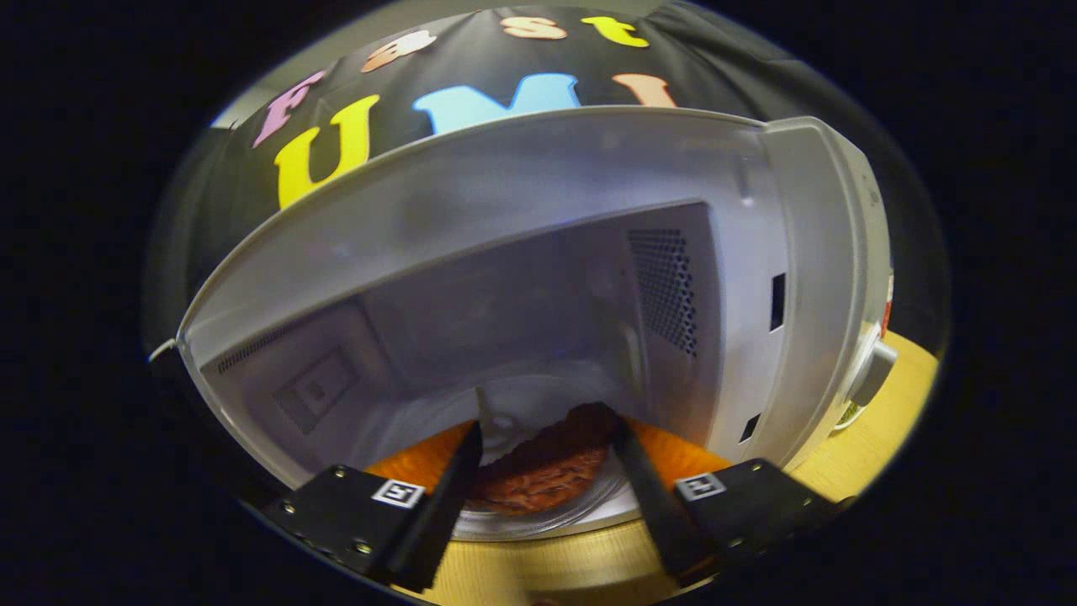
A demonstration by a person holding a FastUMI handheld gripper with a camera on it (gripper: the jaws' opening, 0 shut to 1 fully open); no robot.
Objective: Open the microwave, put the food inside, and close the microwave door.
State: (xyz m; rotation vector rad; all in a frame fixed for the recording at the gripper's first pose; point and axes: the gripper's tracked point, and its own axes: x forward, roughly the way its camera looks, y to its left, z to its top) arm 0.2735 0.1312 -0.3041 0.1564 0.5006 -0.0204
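The fingers (547, 438) press on both sides of the brown food (543, 471), held at the open microwave's (505, 210) mouth.

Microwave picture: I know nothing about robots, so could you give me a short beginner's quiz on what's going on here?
1. True or false: the microwave is closed.
2. Where is the food? A: on top of the microwave. B: between the fingers of the tool, at the oven's mouth. C: lying on the table, away from the tool.
3. Fill in: the microwave stands on a ____ table.

Key: 1 false, the cavity is open to view. 2 B, both fingers press on the food. 3 wooden.
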